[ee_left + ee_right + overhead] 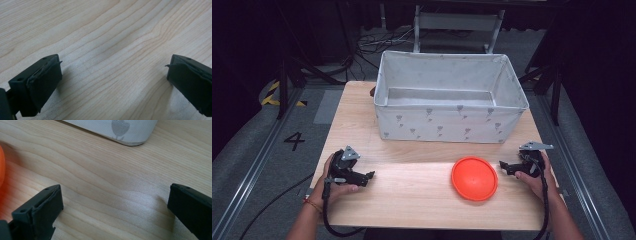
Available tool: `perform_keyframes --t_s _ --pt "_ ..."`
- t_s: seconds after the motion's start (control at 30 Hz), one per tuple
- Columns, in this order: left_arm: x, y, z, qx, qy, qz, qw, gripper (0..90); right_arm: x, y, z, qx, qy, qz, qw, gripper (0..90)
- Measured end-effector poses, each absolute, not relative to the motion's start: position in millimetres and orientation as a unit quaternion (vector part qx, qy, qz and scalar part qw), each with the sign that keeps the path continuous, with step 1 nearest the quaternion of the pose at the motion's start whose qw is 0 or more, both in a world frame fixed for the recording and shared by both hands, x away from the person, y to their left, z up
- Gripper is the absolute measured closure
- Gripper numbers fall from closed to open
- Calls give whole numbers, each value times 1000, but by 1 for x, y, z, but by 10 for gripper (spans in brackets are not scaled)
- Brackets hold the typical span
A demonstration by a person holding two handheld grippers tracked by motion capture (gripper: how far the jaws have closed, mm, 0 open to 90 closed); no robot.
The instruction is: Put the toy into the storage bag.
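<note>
High view: wooden table [412, 200], centre of frame. Fabric bin [451, 97], upper centre, open top, nothing visible inside; its near floor is hidden by the front wall. Orange disc [474, 178], lower right of centre, lying flat, round, so no long axis. My left gripper [369, 176], lower left, well apart from the disc. My right gripper [503, 165], lower right, just beside the disc's right edge, the nearer one; the disc lies to its left in frame.

Left gripper view: jaws spread wide, holding nothing, bare wood between.

Right gripper view: jaws spread wide, empty. Orange disc [2, 167] cut off at left edge. Bin [120, 131] corner, top, cropped.
</note>
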State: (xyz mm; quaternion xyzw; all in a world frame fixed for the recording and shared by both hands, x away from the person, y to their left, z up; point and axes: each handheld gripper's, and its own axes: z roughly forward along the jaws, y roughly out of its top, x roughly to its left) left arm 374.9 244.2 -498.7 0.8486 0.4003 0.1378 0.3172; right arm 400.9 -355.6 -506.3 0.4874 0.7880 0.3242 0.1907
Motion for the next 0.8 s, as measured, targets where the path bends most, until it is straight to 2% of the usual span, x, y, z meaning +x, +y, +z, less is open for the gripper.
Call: perform_keyframes --t_s 0.33,0.47,0.53,0.63,0.7,0.8 --pt "376 245 -499 848 403 137 317 1 401 -359 -505 485 792 322 183 24" --pt "376 245 -499 848 403 137 317 1 396 -360 -500 471 798 333 177 214" --pt "376 245 -499 848 402 137 317 1 394 -360 -498 463 801 342 165 173" --pt "376 246 -499 848 402 137 317 2 392 -360 -496 460 801 346 162 196" --pt "376 246 -499 848 403 137 317 2 386 -359 -487 442 803 370 153 166" --pt "375 245 -499 846 407 138 317 2 380 -353 -479 427 803 388 147 166"
